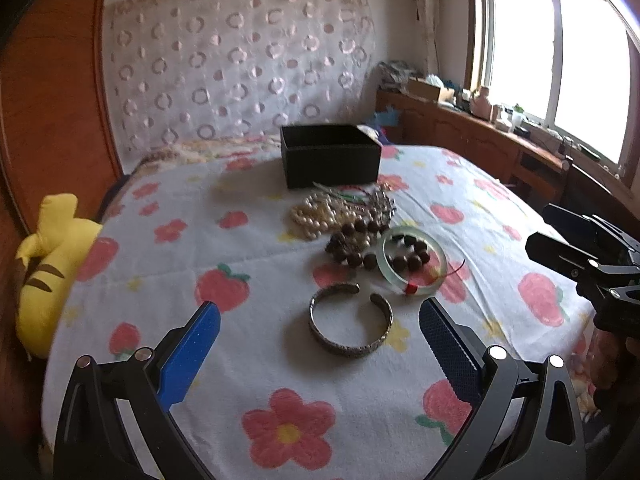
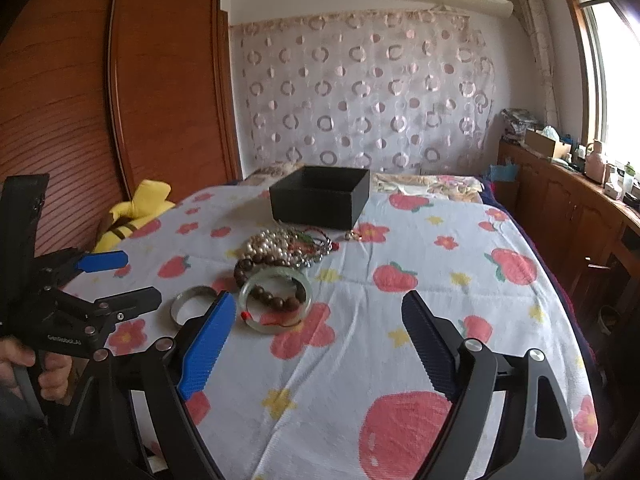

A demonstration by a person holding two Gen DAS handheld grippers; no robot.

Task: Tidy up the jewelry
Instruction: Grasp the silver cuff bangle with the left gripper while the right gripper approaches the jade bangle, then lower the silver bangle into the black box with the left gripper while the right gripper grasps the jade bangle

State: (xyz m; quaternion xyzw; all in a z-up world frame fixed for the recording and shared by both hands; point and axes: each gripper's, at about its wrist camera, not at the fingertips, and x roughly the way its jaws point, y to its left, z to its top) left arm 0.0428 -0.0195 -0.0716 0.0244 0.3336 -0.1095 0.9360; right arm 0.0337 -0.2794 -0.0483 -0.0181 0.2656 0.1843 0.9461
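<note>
Both grippers hover spread wide and empty over the bed (image 1: 248, 360). In the left wrist view the left gripper (image 1: 320, 320) frames a silver cuff (image 1: 350, 322) at lower centre; just above right lie a jade bangle (image 1: 414, 261) over brown beads (image 1: 360, 248), then pearls (image 1: 316, 216), then the black box (image 1: 330, 156) at upper centre. The right gripper (image 2: 320, 312) sits low in its view, the bangle just right of its left finger. A yellow plush (image 1: 48, 264) lies at the left edge.
</note>
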